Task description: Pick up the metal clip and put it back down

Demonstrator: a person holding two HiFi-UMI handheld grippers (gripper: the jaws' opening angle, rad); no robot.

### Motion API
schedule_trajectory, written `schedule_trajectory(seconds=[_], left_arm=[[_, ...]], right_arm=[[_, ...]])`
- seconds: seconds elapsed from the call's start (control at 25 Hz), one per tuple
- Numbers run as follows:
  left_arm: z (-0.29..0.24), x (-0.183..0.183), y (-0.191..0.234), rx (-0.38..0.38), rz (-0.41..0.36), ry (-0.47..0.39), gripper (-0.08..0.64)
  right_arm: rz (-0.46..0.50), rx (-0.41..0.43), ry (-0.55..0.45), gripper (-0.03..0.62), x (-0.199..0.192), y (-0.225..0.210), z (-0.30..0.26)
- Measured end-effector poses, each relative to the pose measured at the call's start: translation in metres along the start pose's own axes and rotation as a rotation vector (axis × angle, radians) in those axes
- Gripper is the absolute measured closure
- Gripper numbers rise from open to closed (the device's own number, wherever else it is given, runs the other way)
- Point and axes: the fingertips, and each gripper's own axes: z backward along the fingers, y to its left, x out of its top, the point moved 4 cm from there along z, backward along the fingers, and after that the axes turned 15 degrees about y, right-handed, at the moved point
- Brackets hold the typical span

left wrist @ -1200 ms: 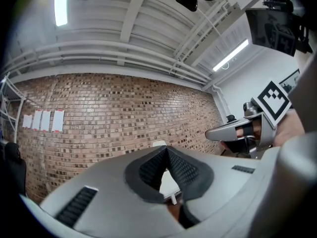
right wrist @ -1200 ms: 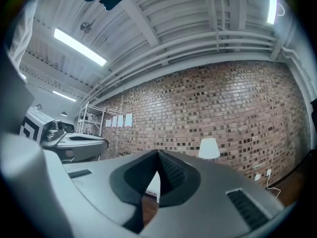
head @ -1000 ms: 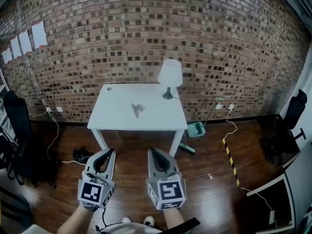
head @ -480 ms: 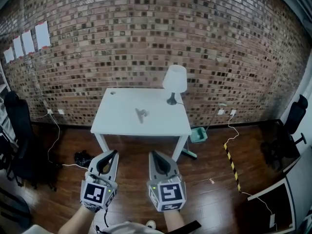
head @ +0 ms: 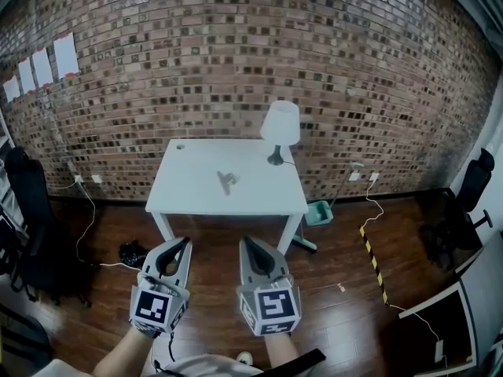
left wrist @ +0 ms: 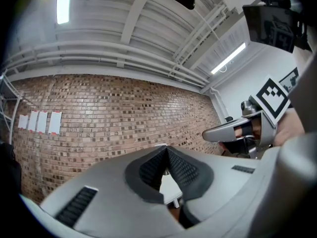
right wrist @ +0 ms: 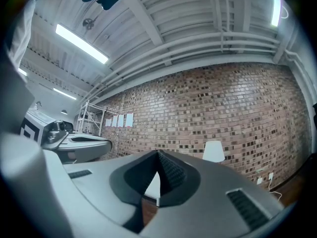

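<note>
A small metal clip (head: 226,181) lies near the middle of a white table (head: 196,199) that stands against the brick wall. My left gripper (head: 179,245) and right gripper (head: 247,243) hover side by side over the wooden floor, well short of the table. Both have their jaws shut with nothing between them. In the left gripper view the left gripper (left wrist: 166,148) points up at the wall, tips meeting. The right gripper (right wrist: 158,154) looks the same in the right gripper view, with a strip of the table showing behind its tips.
A white lamp (head: 280,129) stands at the table's back right corner. A green dustpan and broom (head: 317,210) lean right of the table. Black chairs (head: 23,210) sit at the left and at the far right (head: 470,203). Cables and a yellow-black strip (head: 372,261) cross the floor.
The view has shifted slightly, with the table and lamp sitting a little higher and further right in frame. Both grippers stay shut and keep their places.
</note>
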Motion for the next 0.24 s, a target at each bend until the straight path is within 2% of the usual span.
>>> schedule_trajectory(seconds=[0.24], left_arm=[[-0.0025,0.0018,0.0016,-0.011,-0.007,-0.016,0.540]], right_arm=[[0.004,-0.002,0.001,0.604,0.0010,0.0010,-0.0028]])
